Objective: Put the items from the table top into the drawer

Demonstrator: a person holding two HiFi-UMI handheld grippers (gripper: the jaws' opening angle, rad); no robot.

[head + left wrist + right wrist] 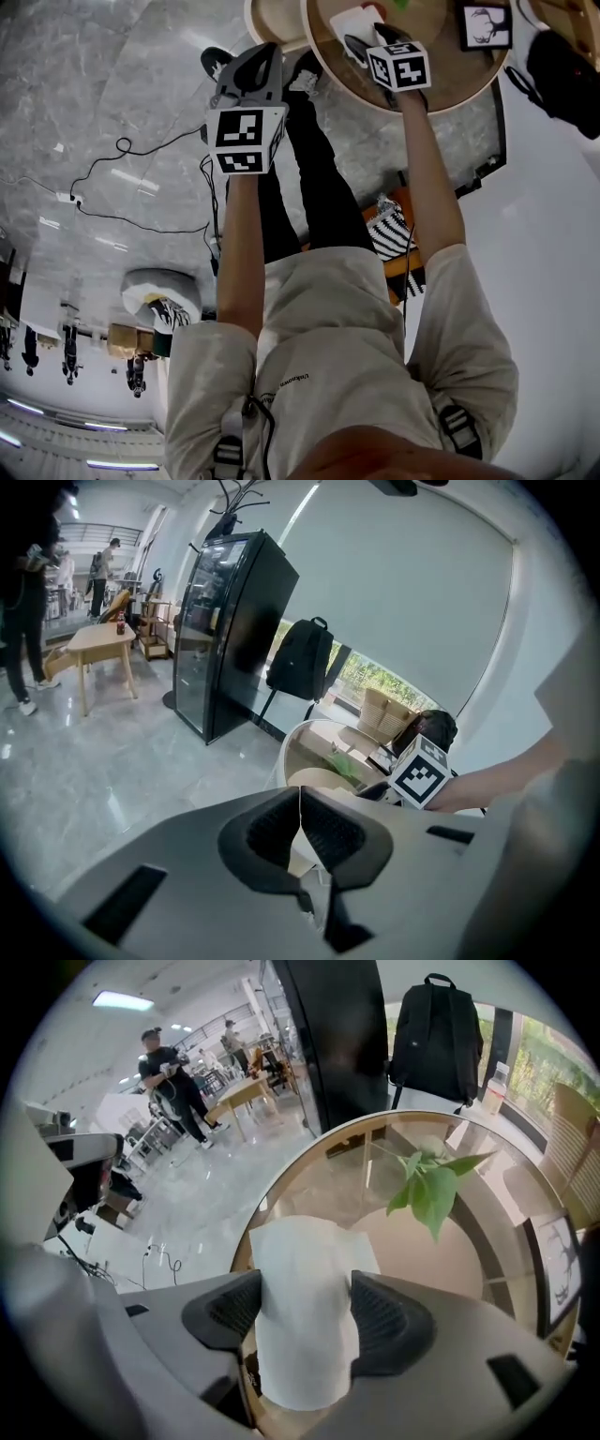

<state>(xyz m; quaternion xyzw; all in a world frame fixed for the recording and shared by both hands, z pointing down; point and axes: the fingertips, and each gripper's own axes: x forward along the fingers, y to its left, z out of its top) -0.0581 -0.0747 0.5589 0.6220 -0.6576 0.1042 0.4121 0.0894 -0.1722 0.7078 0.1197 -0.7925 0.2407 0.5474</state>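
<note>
A white folded paper item [305, 1251] lies on the round wood-rimmed glass table [281, 1171]. My right gripper [307, 1309] hangs steeply over it, jaws spread wide, with the white item between them and the pads at its two sides. In the head view the right gripper [373, 39] is at the near rim of the table [450, 98], over the white item [354, 21]. My left gripper [255, 56] is held off the table's left side, over the floor. Its pads meet with nothing between them [302, 822].
A green leafy sprig [431, 1190] and a small framed picture [486, 25] are on the same table. A second round wooden top [277, 23] sits to its left. A black backpack [436, 1030] and a tall black cabinet [225, 630] stand behind. Cables [122, 150] cross the floor.
</note>
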